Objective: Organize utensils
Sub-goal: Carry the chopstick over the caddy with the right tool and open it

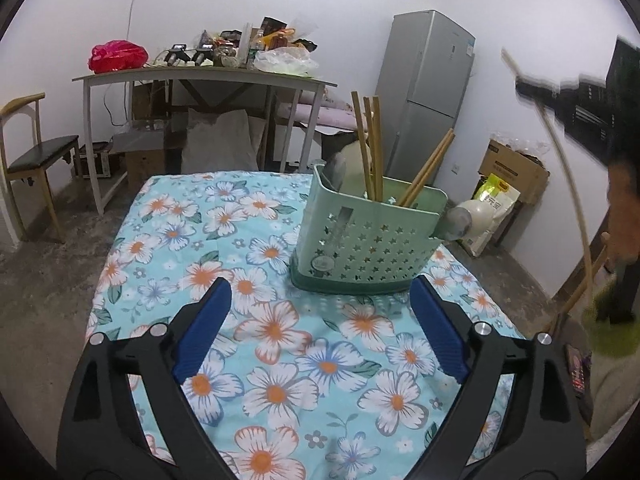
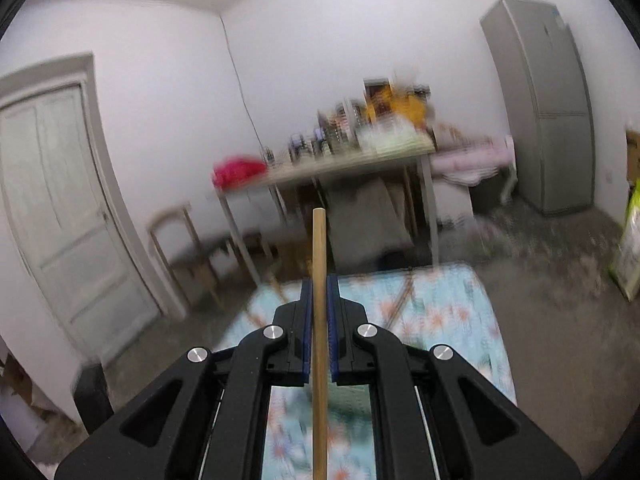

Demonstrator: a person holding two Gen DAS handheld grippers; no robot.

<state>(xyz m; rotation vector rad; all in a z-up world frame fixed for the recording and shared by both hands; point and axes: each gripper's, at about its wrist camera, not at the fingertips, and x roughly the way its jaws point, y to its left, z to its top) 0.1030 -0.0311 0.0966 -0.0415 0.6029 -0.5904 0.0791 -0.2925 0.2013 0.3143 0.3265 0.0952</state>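
Observation:
A green perforated utensil holder stands on the floral tablecloth, holding several wooden chopsticks and a metal spoon. My left gripper is open and empty, low over the cloth just in front of the holder. My right gripper is shut on a single wooden chopstick, held high above the table. In the left wrist view the right gripper shows blurred at the upper right with the chopstick hanging from it.
A second spoon sticks out at the holder's right side. A cluttered side table, a chair and a grey fridge stand behind. Boxes and bags lie by the right wall. A white door is on the left.

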